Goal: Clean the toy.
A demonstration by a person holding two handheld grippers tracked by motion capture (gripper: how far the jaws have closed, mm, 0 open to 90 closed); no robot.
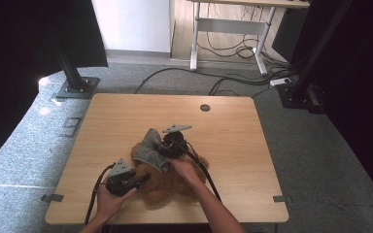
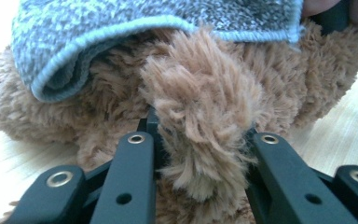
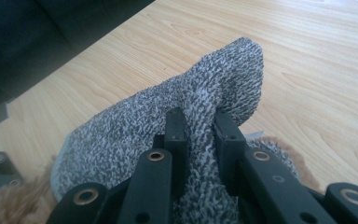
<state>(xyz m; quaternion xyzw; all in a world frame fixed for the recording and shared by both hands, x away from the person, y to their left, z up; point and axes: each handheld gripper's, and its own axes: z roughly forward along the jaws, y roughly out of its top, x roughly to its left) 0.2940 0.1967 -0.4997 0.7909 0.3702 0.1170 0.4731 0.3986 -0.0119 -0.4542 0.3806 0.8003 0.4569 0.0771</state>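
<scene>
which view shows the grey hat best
The right gripper view: the hat is close and sharp, pinched between the jaws. The left gripper view shows its hemmed edge over the brown teddy; the high view shows it small.

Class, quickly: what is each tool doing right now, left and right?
Left tool: closed on the teddy bear's furry limb.
Right tool: closed on the grey sock.

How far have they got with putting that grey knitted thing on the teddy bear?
Partly there. The grey knitted cloth already lies over part of the brown teddy bear; its hemmed edge drapes over the fur in the left gripper view. In hand: the right gripper pinches the cloth, and the left gripper clamps a furry limb. Left: getting the cloth properly onto the bear, then letting go.
</scene>
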